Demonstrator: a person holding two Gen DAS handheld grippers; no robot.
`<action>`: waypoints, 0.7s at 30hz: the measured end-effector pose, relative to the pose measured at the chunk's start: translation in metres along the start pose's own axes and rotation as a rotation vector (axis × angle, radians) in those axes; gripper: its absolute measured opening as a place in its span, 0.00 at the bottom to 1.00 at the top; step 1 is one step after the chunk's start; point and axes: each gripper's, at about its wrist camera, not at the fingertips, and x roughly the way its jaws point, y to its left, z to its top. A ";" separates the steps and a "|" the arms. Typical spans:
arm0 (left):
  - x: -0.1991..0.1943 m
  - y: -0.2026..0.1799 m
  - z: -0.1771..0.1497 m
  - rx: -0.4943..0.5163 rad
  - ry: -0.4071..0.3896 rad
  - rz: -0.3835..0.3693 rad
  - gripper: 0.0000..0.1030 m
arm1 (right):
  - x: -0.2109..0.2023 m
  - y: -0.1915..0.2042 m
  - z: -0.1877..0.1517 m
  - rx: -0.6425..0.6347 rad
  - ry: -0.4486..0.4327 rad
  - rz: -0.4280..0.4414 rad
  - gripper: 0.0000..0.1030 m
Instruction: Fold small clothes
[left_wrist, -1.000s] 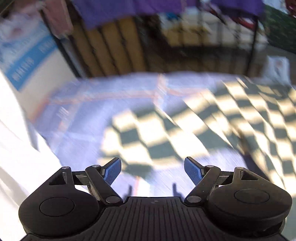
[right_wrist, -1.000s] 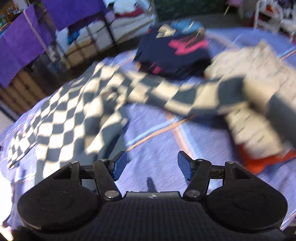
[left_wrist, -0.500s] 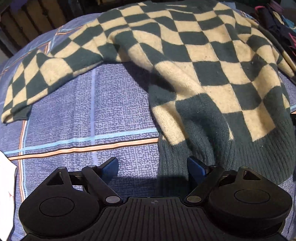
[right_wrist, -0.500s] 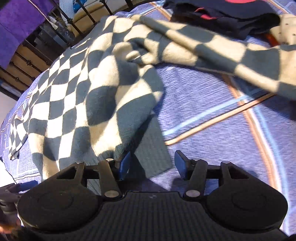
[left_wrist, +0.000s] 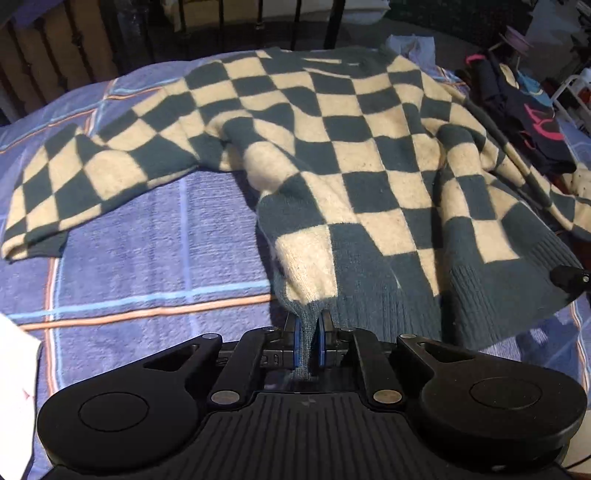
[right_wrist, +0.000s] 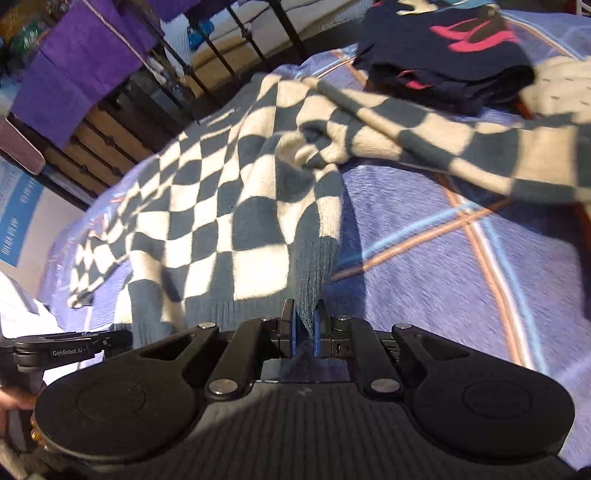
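Observation:
A dark green and cream checkered sweater (left_wrist: 332, 155) lies spread on a blue plaid bedspread (left_wrist: 155, 266). My left gripper (left_wrist: 309, 341) is shut on the ribbed hem at the sweater's left bottom corner. My right gripper (right_wrist: 303, 334) is shut on the ribbed hem at the right bottom corner of the sweater (right_wrist: 221, 206). One sleeve stretches out to the left in the left wrist view, the other to the right in the right wrist view. The right gripper's edge (left_wrist: 569, 278) shows at the far right of the left wrist view.
A pile of dark folded clothes with pink print (right_wrist: 443, 55) and a cream dotted garment (right_wrist: 561, 85) sit on the bed at the right. A black metal bed rail (left_wrist: 258, 22) stands behind. White cloth (left_wrist: 14, 387) lies at the left. The left gripper's body (right_wrist: 70, 349) shows at lower left.
Both grippers were open above the bed, moved down to the sweater's hem, and have now shut on it, one at each bottom corner.

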 end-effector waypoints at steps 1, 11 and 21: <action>-0.012 0.013 -0.009 -0.018 -0.001 0.009 0.49 | -0.016 -0.007 -0.006 0.016 0.000 0.005 0.10; -0.027 0.120 -0.114 -0.332 0.152 0.160 0.59 | -0.059 -0.074 -0.094 0.216 0.143 -0.090 0.12; -0.031 0.082 -0.070 -0.135 -0.036 0.111 1.00 | -0.047 -0.058 -0.076 0.142 0.095 -0.181 0.55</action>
